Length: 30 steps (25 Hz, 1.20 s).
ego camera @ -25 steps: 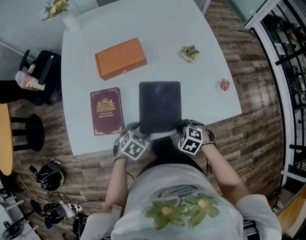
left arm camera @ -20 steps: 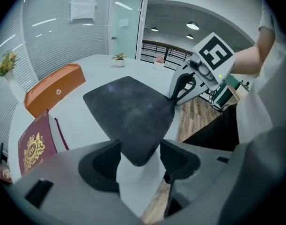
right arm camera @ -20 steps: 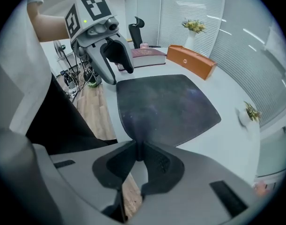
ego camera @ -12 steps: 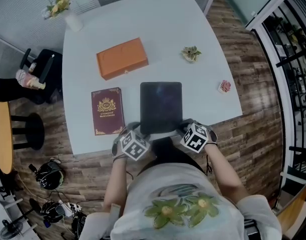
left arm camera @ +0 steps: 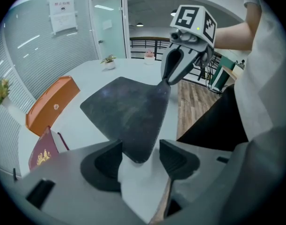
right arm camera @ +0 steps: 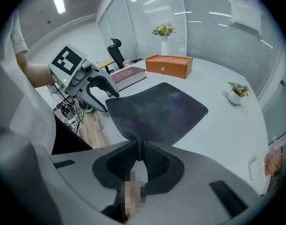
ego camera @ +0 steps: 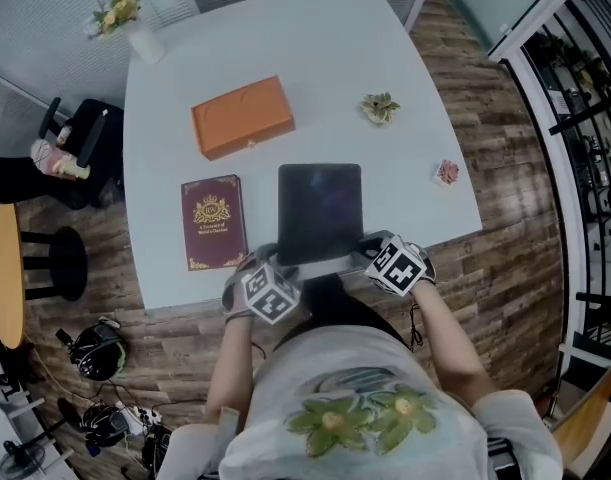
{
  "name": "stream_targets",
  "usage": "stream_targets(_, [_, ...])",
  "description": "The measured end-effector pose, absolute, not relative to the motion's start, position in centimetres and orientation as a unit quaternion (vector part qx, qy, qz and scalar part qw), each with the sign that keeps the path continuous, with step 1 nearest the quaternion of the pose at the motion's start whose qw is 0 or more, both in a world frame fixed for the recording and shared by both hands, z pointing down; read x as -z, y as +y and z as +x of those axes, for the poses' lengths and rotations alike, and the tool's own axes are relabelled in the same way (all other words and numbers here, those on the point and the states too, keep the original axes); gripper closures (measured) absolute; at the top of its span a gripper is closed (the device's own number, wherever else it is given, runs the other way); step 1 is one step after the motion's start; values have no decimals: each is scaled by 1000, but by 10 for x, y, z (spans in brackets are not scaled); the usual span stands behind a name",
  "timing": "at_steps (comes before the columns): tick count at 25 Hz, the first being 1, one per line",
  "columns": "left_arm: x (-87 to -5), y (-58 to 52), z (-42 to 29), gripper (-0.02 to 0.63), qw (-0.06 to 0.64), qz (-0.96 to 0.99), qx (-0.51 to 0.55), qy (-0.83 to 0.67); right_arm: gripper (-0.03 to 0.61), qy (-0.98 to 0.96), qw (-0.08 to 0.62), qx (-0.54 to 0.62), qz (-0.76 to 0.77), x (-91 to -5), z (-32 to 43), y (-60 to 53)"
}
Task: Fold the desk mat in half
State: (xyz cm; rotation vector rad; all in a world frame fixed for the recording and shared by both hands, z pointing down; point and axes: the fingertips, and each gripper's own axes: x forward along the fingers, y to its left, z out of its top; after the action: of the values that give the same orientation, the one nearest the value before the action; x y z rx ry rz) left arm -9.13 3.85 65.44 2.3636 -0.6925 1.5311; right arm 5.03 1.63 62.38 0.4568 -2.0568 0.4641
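The dark desk mat (ego camera: 320, 213) lies flat on the white table (ego camera: 315, 58), its short edge at the near rim. My right gripper (ego camera: 365, 255) is shut on the mat's near right corner, and its jaws have just been closing on it. In the right gripper view the mat (right arm camera: 161, 109) rises from the table into the pinched jaws of that gripper (right arm camera: 140, 149). My left gripper (ego camera: 283, 268) is at the near left corner. In the left gripper view that corner of the mat (left arm camera: 126, 111) sits between the jaws of the left gripper (left arm camera: 141, 150), which stand apart.
A maroon book (ego camera: 213, 221) lies just left of the mat, with an orange box (ego camera: 242, 116) behind it. A small plant (ego camera: 380, 106) and a pink ornament (ego camera: 446, 172) are at the right. A vase of flowers (ego camera: 135, 28) stands far left. A black chair (ego camera: 80, 148) is beside the table.
My right gripper has risen slightly and rolled, lifting the mat's near right corner off the table. The left gripper has stayed in place, rolling a little.
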Motion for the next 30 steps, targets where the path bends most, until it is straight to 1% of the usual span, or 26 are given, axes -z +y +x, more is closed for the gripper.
stream_targets(3, [-651, 37, -91, 384, 115, 812, -522, -235, 520, -843, 466, -193, 188, -621, 50, 15])
stream_targets(4, [-650, 37, -91, 404, 113, 813, -521, -234, 520, -844, 464, -193, 188, -620, 50, 15])
stream_targets(6, [-648, 36, -91, 468, 114, 815, -518, -233, 520, -846, 461, -191, 187, -618, 49, 14])
stream_targets(8, [-647, 36, -90, 554, 122, 816, -514, -236, 520, -848, 457, -190, 188, -617, 47, 13])
stream_targets(9, [-646, 36, -90, 570, 127, 816, -511, -237, 520, -849, 456, -189, 188, -616, 47, 13])
stream_targets(13, [-639, 32, -89, 591, 151, 819, -496, -247, 520, -850, 456, -182, 191, -614, 48, 11])
stream_targets(18, [-625, 23, -89, 594, 191, 819, -467, -272, 508, -857, 448, -167, 194, -612, 50, 11])
stream_targets(22, [-620, 17, -90, 595, 208, 815, -459, -287, 495, -862, 437, -159, 200, -608, 49, 8])
stream_targets(28, [-613, 10, -90, 596, 232, 812, -441, -304, 454, -868, 440, -137, 185, -600, 47, 16])
stream_targets(30, [-611, 8, -89, 597, 236, 812, -437, -307, 451, -869, 441, -133, 180, -598, 47, 20])
